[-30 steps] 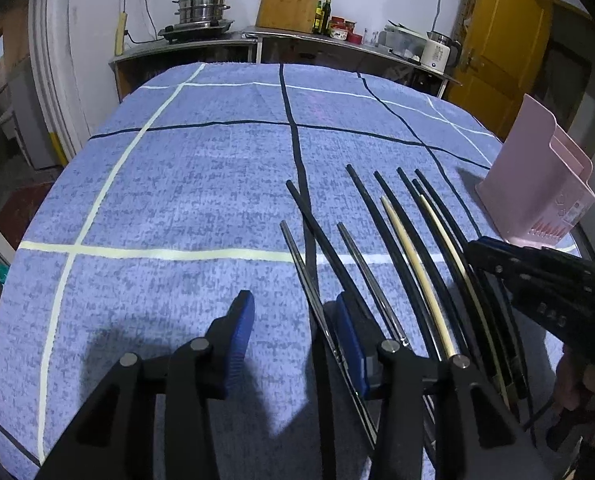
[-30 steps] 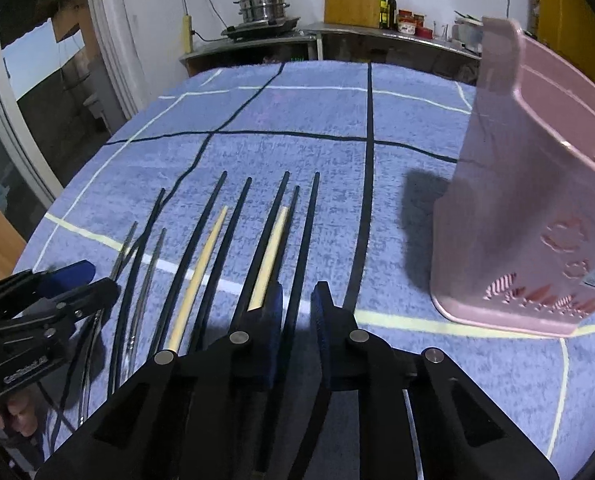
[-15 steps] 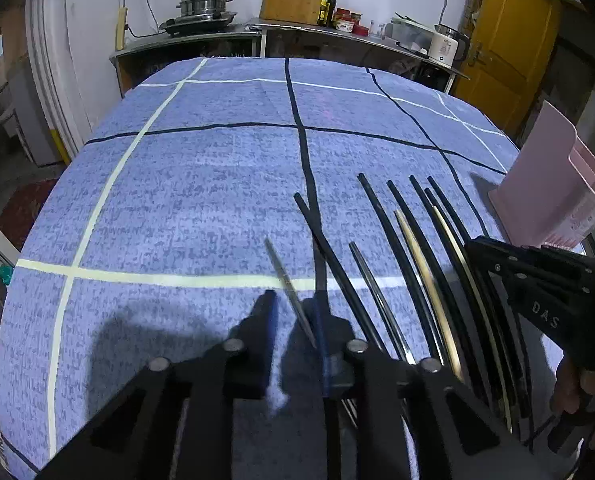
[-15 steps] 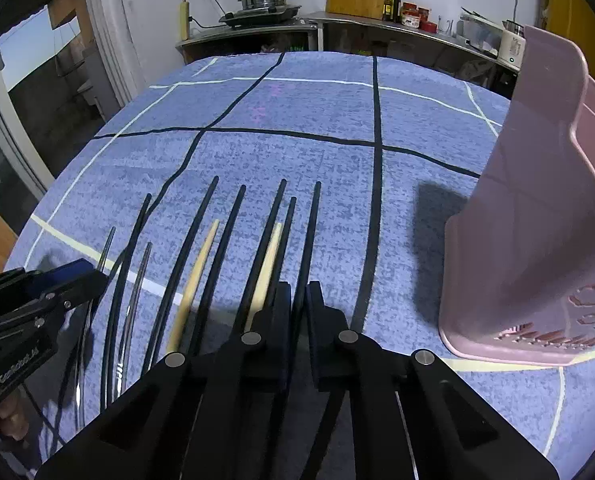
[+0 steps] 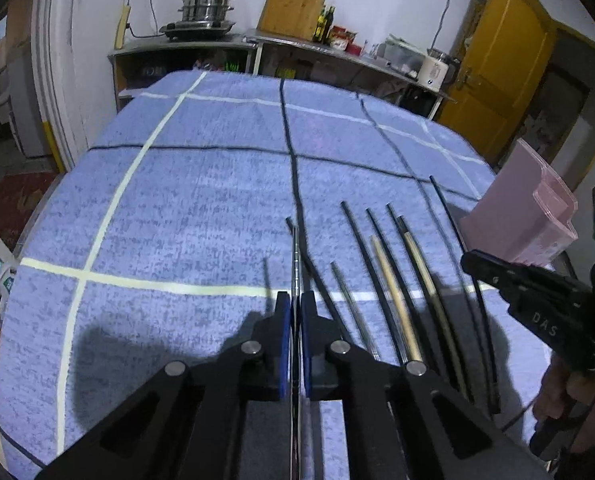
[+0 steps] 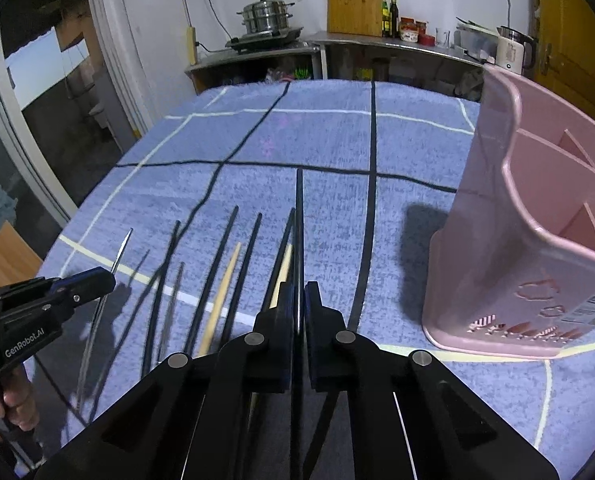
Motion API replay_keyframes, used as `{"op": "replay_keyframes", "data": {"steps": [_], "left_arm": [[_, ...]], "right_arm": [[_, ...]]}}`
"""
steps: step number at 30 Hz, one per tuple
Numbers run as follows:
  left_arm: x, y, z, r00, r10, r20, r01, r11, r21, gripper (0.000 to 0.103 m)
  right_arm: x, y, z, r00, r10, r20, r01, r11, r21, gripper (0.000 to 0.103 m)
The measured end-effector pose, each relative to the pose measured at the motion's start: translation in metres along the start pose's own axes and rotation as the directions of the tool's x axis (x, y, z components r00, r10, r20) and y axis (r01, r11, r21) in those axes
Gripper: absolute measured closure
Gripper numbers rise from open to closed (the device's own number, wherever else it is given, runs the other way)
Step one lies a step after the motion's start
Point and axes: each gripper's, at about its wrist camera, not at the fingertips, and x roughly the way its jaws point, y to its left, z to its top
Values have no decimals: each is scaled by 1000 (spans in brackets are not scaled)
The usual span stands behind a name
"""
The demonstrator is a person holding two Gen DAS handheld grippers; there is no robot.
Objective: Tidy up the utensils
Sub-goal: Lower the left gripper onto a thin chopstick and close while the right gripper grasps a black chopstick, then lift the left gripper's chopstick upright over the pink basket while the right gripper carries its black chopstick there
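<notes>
Several chopsticks, black, metal and bamboo, lie side by side on the blue cloth table [image 5: 201, 208]. My left gripper [image 5: 295, 300] is shut on a metal chopstick [image 5: 295, 260] and holds it lifted, pointing forward. My right gripper [image 6: 298, 292] is shut on a black chopstick [image 6: 299, 216], also lifted off the cloth. A pink utensil holder [image 6: 537, 240] with open compartments stands upright to the right of the right gripper; it also shows in the left wrist view [image 5: 533, 216]. A bamboo chopstick [image 5: 389, 280] lies in the row.
The table's far half shows black and white grid lines. A counter with a steel pot [image 6: 265, 16], a wooden cutting board [image 6: 355, 2], bottles and a kettle stands behind the table. A yellow door [image 5: 493, 80] is at the right.
The left gripper closed on the metal chopstick and raised it. The right gripper stayed shut and lifted the black chopstick off the cloth; the pink holder now appears closer, its openings visible.
</notes>
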Motion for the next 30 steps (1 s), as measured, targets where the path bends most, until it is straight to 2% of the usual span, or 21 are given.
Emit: {"op": "replay_keyframes", "data": {"steps": [8, 17, 23, 30], "left_arm": [[-51, -11, 17, 994, -56, 94, 55, 998, 17, 98], [-95, -30, 31, 981, -115, 156, 106, 992, 61, 98], [-110, -49, 44, 974, -150, 171, 134, 986, 101, 98], [-111, -82, 59, 966, -212, 149, 188, 969, 158, 98]], "right_arm": [[-50, 2, 7, 995, 27, 100, -28, 1000, 6, 97], [-109, 5, 12, 977, 37, 210, -40, 999, 13, 97], [-138, 0, 15, 965, 32, 261, -40, 999, 27, 97], [-163, -17, 13, 957, 8, 292, -26, 998, 58, 97]]}}
